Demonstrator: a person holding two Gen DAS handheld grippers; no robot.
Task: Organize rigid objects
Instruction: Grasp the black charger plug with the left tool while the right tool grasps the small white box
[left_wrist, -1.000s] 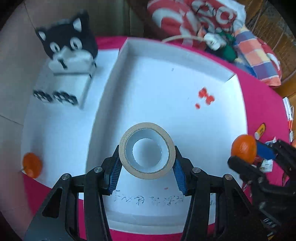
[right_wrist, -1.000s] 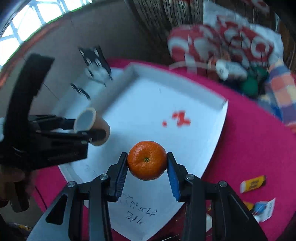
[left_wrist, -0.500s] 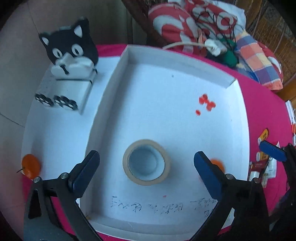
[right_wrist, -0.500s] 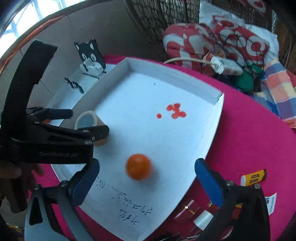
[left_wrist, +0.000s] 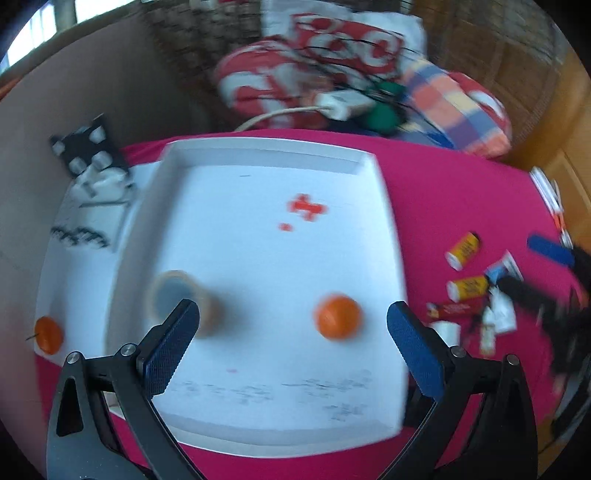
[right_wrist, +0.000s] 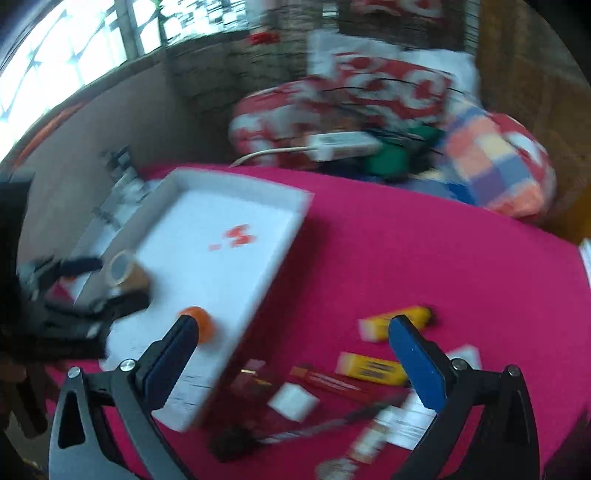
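I'm holding both tongs, left (left_wrist: 291, 328) and right (right_wrist: 291, 343), apart and empty; tape roll (left_wrist: 177, 299) and orange (left_wrist: 338, 320) are sitting in the tray (left_wrist: 258, 147), clutter (right_wrist: 369, 369) awaiting on the counter (right_wrist: 443, 258).

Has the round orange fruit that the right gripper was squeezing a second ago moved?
Yes. The round orange fruit has left the right gripper, whose jaws have just opened, and now rests on the white tray floor, nearer the handwriting.

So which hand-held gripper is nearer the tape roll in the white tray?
Left. The left hand-held gripper has one finger beside the tape roll; the right hand-held gripper is over the small items outside the tray.
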